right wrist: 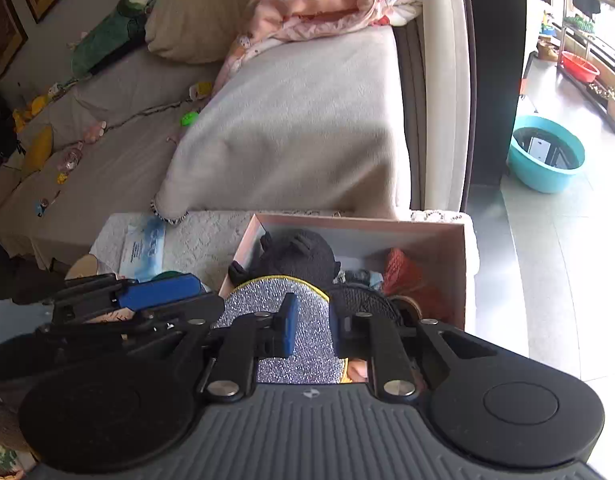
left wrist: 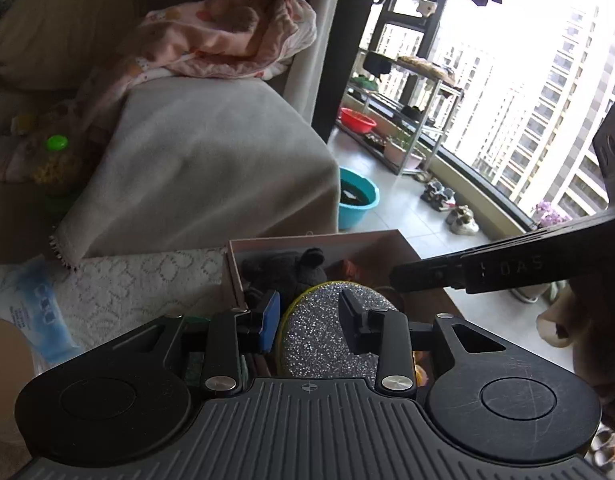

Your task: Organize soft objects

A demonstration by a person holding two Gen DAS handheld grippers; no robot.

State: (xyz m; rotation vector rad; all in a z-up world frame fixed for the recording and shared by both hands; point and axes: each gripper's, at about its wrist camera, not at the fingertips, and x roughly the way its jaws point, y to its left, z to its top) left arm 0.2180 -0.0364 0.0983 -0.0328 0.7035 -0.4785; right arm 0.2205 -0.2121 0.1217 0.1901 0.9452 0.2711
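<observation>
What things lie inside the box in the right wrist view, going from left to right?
Black plush → blue cloth → red mesh item, all inside the box.

We are in a lived-in home: a grey blanket-covered sofa (right wrist: 299,120) with a beige cushion (right wrist: 203,12) and crumpled pink floral quilt (right wrist: 331,0); right of the sofa, a balcony with a teal plastic basin (right wrist: 547,156) and metal shelving rack (left wrist: 411,92).

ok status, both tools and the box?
Left tool open, right tool open, both over the glittery pad. Pad on top of the box, dark plush behind. Nothing blocking.
</observation>
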